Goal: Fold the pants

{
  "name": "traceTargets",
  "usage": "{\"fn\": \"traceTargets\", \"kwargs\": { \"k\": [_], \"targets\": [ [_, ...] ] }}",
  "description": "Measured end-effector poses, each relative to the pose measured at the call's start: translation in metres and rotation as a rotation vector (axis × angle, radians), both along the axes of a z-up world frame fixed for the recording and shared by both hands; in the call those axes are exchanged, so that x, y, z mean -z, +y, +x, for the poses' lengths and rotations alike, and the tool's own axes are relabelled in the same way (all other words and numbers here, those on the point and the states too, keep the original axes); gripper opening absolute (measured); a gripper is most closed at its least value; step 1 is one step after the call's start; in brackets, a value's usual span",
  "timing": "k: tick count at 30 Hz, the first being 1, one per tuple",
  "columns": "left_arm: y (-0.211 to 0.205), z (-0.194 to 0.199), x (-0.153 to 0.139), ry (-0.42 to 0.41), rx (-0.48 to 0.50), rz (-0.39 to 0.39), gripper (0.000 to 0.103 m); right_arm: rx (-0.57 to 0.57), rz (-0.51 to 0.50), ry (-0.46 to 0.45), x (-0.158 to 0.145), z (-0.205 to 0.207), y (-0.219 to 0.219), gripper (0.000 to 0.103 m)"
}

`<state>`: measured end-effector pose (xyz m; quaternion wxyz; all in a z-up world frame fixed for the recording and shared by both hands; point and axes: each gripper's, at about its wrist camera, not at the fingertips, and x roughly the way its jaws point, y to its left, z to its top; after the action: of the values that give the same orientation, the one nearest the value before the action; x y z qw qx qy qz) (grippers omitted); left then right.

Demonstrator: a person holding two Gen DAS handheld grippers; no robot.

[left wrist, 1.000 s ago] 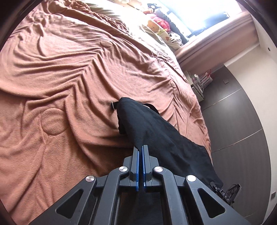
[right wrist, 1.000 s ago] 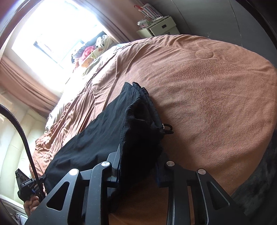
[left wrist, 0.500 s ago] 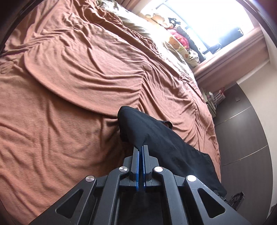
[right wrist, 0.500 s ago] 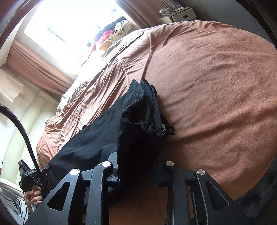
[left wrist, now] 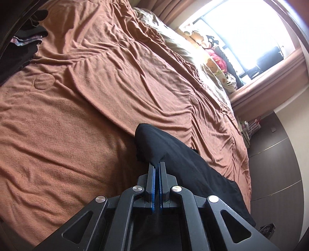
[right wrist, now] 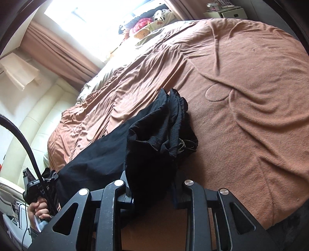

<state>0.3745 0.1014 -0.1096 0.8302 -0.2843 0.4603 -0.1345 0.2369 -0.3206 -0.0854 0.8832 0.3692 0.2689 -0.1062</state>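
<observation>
Black pants point(left wrist: 185, 160) stretch between my two grippers over a brown bedspread point(left wrist: 87, 108). My left gripper point(left wrist: 156, 170) is shut on one end of the pants and holds it above the bed. In the right wrist view the bunched waistband end of the pants point(right wrist: 154, 135), with its drawstring, hangs across my right gripper point(right wrist: 154, 185). Its jaws stand wide apart with the cloth draped over the left finger. The left gripper's handle point(right wrist: 36, 185) and the hand on it show at the lower left.
A pile of dark folded clothes point(left wrist: 21, 38) lies at the bed's far left edge. Stuffed toys and pillows point(left wrist: 214, 61) sit under the bright window. A nightstand point(right wrist: 226, 11) stands beside the bed. A cream headboard point(right wrist: 29, 119) is at left.
Both grippers have lifted and swung over the bed with the pants. The left view now shows the clothes pile, and the waistband end hangs more bunched at the right gripper.
</observation>
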Motion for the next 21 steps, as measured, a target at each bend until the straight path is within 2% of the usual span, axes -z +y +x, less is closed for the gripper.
{"fn": "traceTargets", "kwargs": {
  "k": [4, 5, 7, 9, 15, 21],
  "targets": [
    [0.011, 0.003, 0.020, 0.070, -0.018, 0.022, 0.005, 0.012, -0.018, 0.032, 0.011, 0.005, 0.007, 0.023],
    [0.011, 0.002, 0.027, 0.092, -0.021, 0.041, 0.009, 0.027, -0.031, 0.052, 0.012, 0.005, 0.008, 0.023],
    [0.010, -0.003, 0.036, 0.113, -0.021, 0.076, 0.022, 0.046, -0.023, 0.098, 0.023, 0.005, 0.003, 0.027],
    [0.010, -0.010, 0.042, 0.118, -0.023, 0.106, 0.043, 0.056, 0.018, 0.118, 0.035, 0.003, -0.007, 0.031],
    [0.020, -0.039, 0.045, 0.101, -0.013, 0.134, 0.052, 0.038, 0.061, 0.109, 0.043, -0.001, -0.024, 0.044],
    [0.035, -0.081, 0.051, 0.110, -0.030, 0.100, 0.052, 0.006, 0.041, 0.073, 0.040, -0.018, -0.018, 0.044]
  ]
}}
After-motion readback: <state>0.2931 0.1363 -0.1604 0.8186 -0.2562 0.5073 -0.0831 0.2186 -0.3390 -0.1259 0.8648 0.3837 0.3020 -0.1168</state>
